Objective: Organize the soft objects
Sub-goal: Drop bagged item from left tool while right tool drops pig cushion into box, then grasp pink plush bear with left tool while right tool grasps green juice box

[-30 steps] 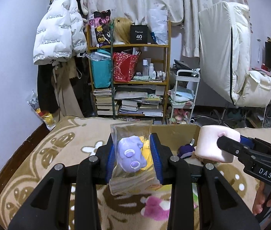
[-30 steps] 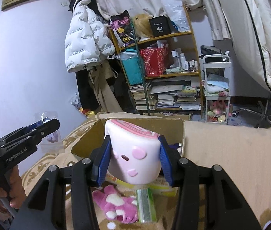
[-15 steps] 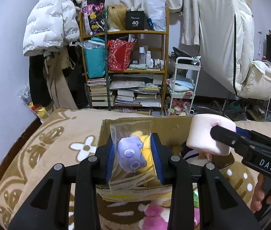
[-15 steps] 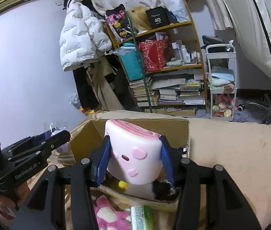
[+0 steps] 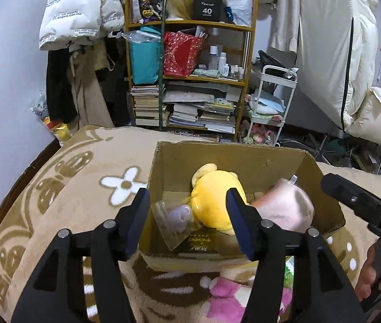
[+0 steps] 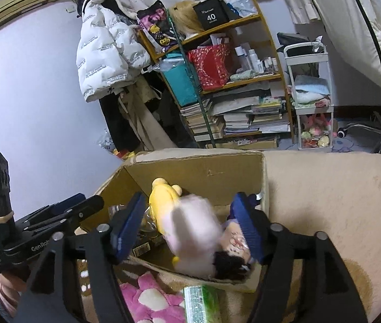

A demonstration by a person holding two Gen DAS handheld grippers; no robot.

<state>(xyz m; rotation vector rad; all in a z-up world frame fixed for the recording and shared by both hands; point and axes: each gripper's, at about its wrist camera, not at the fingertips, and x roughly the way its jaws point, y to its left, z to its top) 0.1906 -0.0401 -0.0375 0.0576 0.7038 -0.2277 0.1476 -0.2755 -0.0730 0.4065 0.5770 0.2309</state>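
An open cardboard box (image 5: 233, 156) (image 6: 198, 169) stands on the patterned beige blanket. My left gripper (image 5: 189, 220) is open above the box's near left part. The bagged purple plush (image 5: 175, 219) lies loose below it, beside a yellow plush (image 5: 214, 196) (image 6: 160, 199). My right gripper (image 6: 187, 226) is open over the box. The pink-and-white cushion toy (image 6: 193, 239) (image 5: 284, 207) is blurred between the open jaws, dropping into the box. A dark-haired doll (image 6: 233, 261) lies at the box's near right corner.
A pink plush (image 5: 230, 296) (image 6: 150, 301) and a green tissue pack (image 6: 201, 304) lie on the blanket in front of the box. A cluttered bookshelf (image 5: 190, 75), a white trolley (image 5: 271, 102) and hanging jackets stand beyond the bed.
Both grippers moved forward over the box and opened. The bagged purple plush dropped into the box on the left. The pink cushion toy left the right jaws and is falling in.
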